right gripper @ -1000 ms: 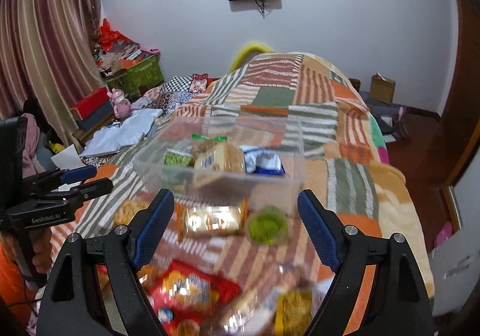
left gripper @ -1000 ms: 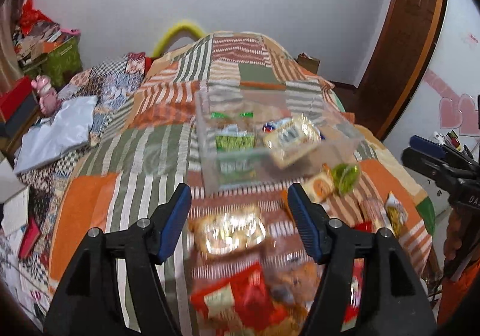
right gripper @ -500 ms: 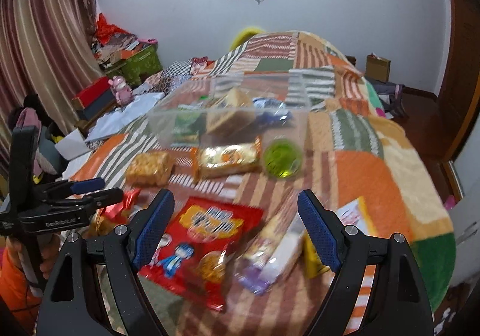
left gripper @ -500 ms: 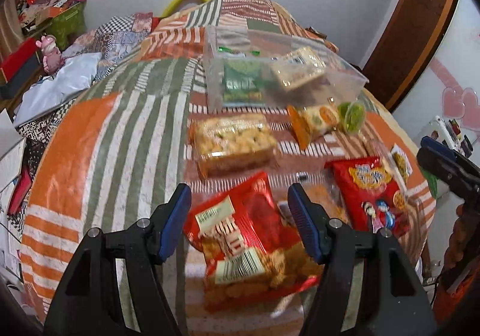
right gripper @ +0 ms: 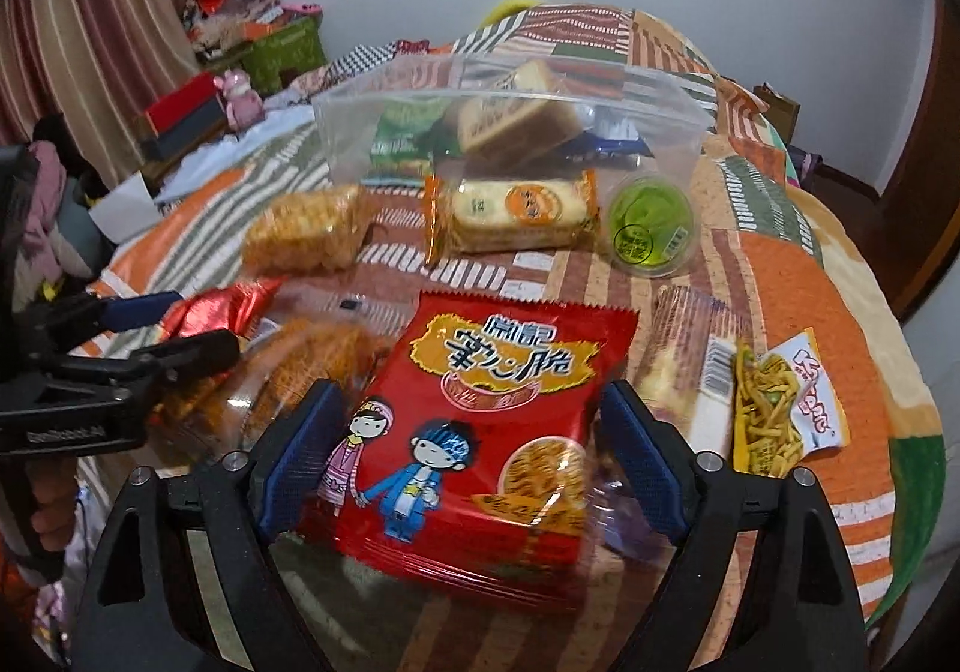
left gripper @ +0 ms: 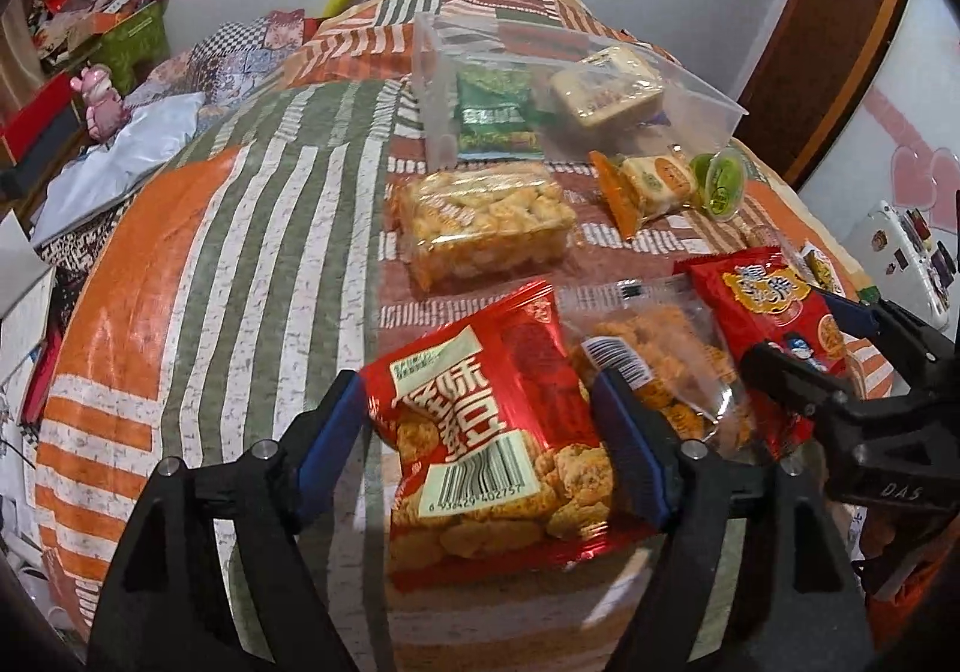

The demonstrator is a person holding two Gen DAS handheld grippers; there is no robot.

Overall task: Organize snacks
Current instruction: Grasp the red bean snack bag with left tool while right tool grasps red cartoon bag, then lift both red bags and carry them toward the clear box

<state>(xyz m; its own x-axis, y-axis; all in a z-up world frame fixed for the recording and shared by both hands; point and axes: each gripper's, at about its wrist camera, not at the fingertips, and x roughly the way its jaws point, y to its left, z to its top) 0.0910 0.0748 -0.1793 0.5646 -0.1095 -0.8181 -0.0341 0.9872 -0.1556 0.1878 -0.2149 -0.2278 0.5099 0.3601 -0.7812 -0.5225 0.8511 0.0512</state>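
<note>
While both my grippers hang over the near end of the bed, the patchwork bedspread with orange, green and white stripes fills most of each view. Clear plastic bin sits further up the bed, already holding a green packet, a tan wrapped cake and something blue I can't make out. Snacks lie loose on the spread in front of it.

My left gripper has just been opening; jaws apart, straddling the red biscuit bag with the barcode facing up. Pads sit just beside the bag's edges; I can't tell if the right pad touches it. My right gripper has also just been opening; jaws wide, either side of the red cartoon bag, not pinching it.

Clear bag of orange crackers lies between the two red bags. Tray of golden biscuits sits just in front of the bin. Orange-ended cake pack is beside it, then the green jelly cup on its side. Wrapped bar and yellow noodle-snack packet lie right of my right gripper.
</note>
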